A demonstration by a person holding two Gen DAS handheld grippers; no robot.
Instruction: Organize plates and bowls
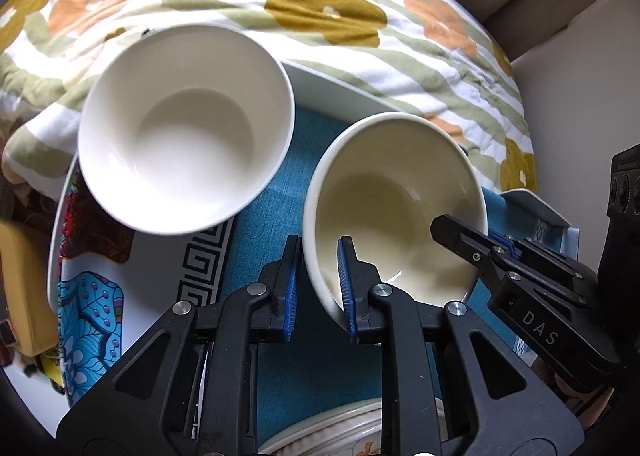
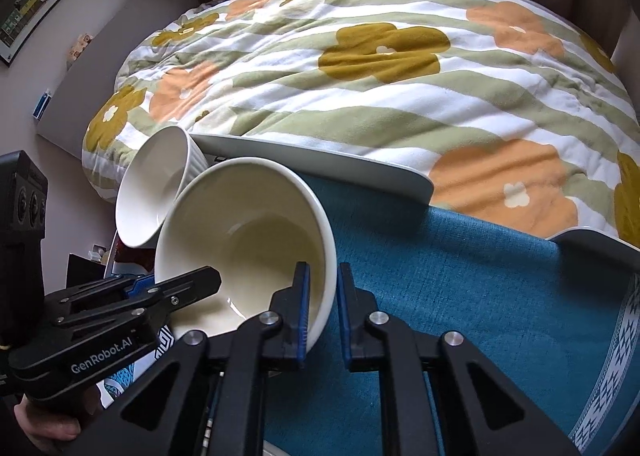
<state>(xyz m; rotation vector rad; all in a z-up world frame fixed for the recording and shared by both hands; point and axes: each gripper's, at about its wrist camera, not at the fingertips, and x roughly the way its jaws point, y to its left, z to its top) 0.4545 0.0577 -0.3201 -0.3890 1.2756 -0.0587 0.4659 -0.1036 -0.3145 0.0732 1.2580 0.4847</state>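
A cream bowl (image 1: 400, 191) (image 2: 248, 232) is tilted over a teal mat (image 1: 272, 199) (image 2: 460, 276) and gripped from both sides. My left gripper (image 1: 320, 244) (image 2: 200, 282) is shut on its left rim, with one blue pad inside the wall and one outside. On the opposite rim my right gripper (image 2: 323, 270) (image 1: 460, 236) is shut in the same way. To the left a white ribbed bowl (image 1: 184, 131) (image 2: 156, 183) rests on a colourfully patterned plate (image 1: 100, 296).
A white tray rim (image 1: 332, 91) (image 2: 320, 159) borders the mat at the back. Beyond it lies a flowered quilt (image 1: 320, 15) (image 2: 380, 75). Another floral-rimmed plate (image 1: 340, 428) shows under my left gripper. A hand (image 2: 44, 420) holds the left gripper's handle.
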